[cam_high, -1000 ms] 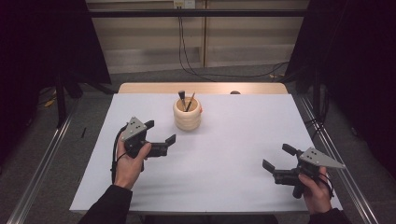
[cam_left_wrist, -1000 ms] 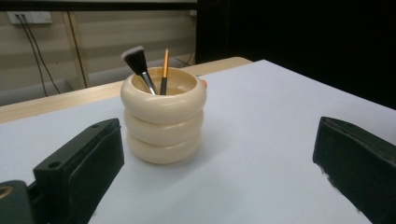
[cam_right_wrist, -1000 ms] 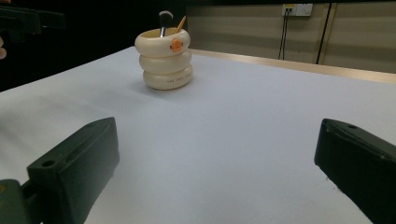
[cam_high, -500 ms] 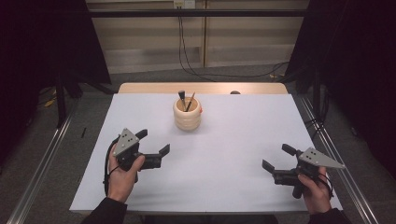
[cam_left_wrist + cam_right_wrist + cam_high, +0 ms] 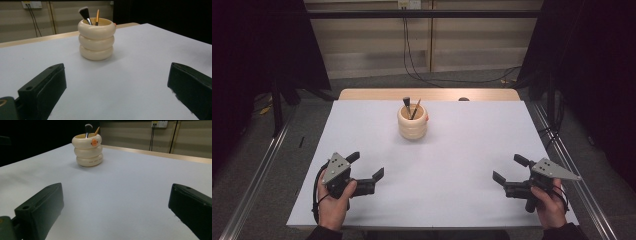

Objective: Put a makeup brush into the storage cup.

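A cream ribbed holder [image 5: 412, 122] stands upright at the back middle of the white table [image 5: 462, 150]. It holds a black-tipped brush [image 5: 406, 103] and a thin orange-handled brush [image 5: 416, 108]. The holder [image 5: 96, 38] and the holder [image 5: 88, 149] appear in the two gripper views, the latter with an orange mark. My left gripper [image 5: 366, 167] rests open near the front left, empty. My right gripper [image 5: 509, 169] is open at the front right, empty. Both are far from the holder.
The table's wooden far edge [image 5: 432, 94] borders a floor with cables [image 5: 422, 75]. Metal rails [image 5: 257, 170] run along both sides of the table. Dark curtains flank the space.
My left gripper has drawn back toward the front left edge of the table and lowered. The right gripper has stayed in place.
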A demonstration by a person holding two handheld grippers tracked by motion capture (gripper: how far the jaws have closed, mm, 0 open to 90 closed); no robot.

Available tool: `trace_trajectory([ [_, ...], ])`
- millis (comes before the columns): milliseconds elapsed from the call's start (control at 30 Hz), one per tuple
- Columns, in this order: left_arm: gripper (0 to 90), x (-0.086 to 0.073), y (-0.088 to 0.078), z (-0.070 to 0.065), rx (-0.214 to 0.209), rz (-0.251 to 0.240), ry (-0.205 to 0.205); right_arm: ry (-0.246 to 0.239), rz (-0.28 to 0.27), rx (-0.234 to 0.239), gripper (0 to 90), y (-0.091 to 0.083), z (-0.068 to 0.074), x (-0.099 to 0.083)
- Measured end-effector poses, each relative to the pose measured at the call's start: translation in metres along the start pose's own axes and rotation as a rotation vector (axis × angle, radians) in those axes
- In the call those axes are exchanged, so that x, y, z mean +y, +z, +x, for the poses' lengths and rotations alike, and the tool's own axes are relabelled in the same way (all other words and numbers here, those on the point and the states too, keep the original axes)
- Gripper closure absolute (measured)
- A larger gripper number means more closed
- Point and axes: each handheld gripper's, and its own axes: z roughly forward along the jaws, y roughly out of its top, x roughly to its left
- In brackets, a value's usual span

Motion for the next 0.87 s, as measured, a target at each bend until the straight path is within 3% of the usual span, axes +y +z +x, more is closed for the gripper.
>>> trace_trajectory([
  [167,2.0,-0.007,-0.009,-0.001,0.003,0.008,0.007,0.001,0.002,-0.001,0.0,0.0,-0.001,0.0],
  [233,2.0,-0.007,-0.014,-0.001,0.014,-0.005,0.02,0.006,0.003,0.001,0.0,0.0,0.0,0.0],
  [433,2.2,-0.01,-0.024,0.002,0.033,-0.041,0.002,0.018,-0.004,-0.009,0.0,-0.002,0.0,0.0],
  [533,2.5,-0.012,-0.025,0.001,0.023,-0.035,0.025,0.012,-0.008,-0.013,0.0,-0.002,0.0,0.0],
  [767,2.9,-0.013,-0.026,0.004,0.011,-0.066,-0.015,0.002,-0.001,-0.013,0.0,-0.004,0.0,-0.001],
  [867,2.9,-0.014,-0.024,0.004,-0.001,-0.05,-0.006,0.006,0.001,-0.019,0.0,-0.004,-0.001,-0.001],
])
